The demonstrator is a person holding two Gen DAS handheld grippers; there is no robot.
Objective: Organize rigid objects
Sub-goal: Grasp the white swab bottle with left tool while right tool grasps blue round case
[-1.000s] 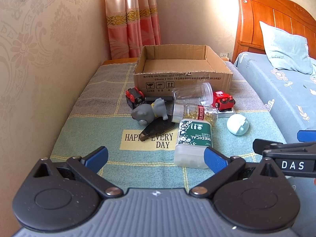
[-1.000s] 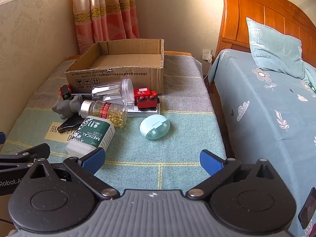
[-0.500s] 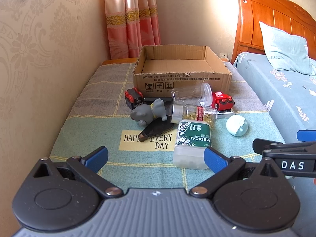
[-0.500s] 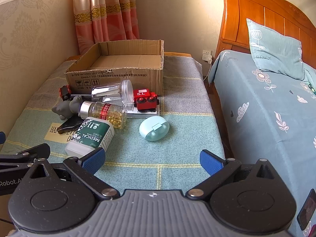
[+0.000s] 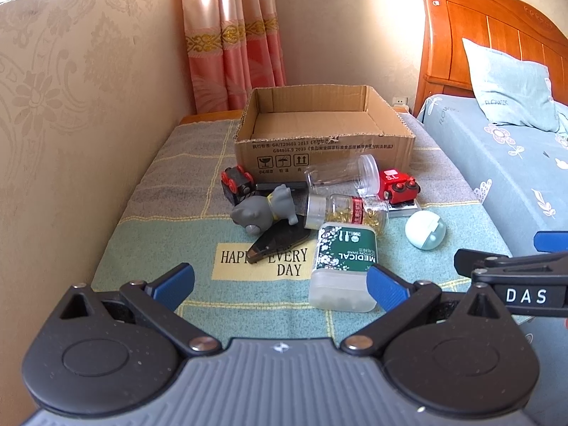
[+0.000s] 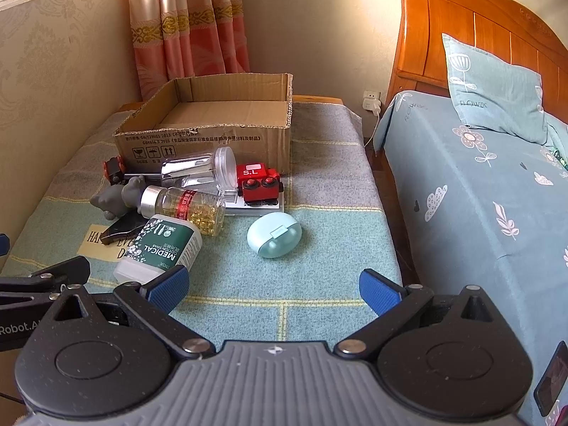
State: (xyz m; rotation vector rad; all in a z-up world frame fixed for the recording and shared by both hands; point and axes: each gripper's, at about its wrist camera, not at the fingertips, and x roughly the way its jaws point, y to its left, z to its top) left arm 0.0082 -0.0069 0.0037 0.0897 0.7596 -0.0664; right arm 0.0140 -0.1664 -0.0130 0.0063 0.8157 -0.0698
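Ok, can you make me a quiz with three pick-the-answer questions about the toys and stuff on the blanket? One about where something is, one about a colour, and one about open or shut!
1. Where is the round pale blue case?
A. Inside the box
B. On the blanket, right of the bottles
C. On the pillow

2. What colour is the label of the cotton swab box?
A. Green
B. Yellow
C. Pink

3. How is the right gripper?
A. Shut on the train
B. Shut on nothing
C. Open, holding nothing

Answers:
1. B: it lies alone on the blanket, beside the pill bottle.
2. A: the MEDICAL label is dark green.
3. C: its blue pads stand far apart over bare blanket.
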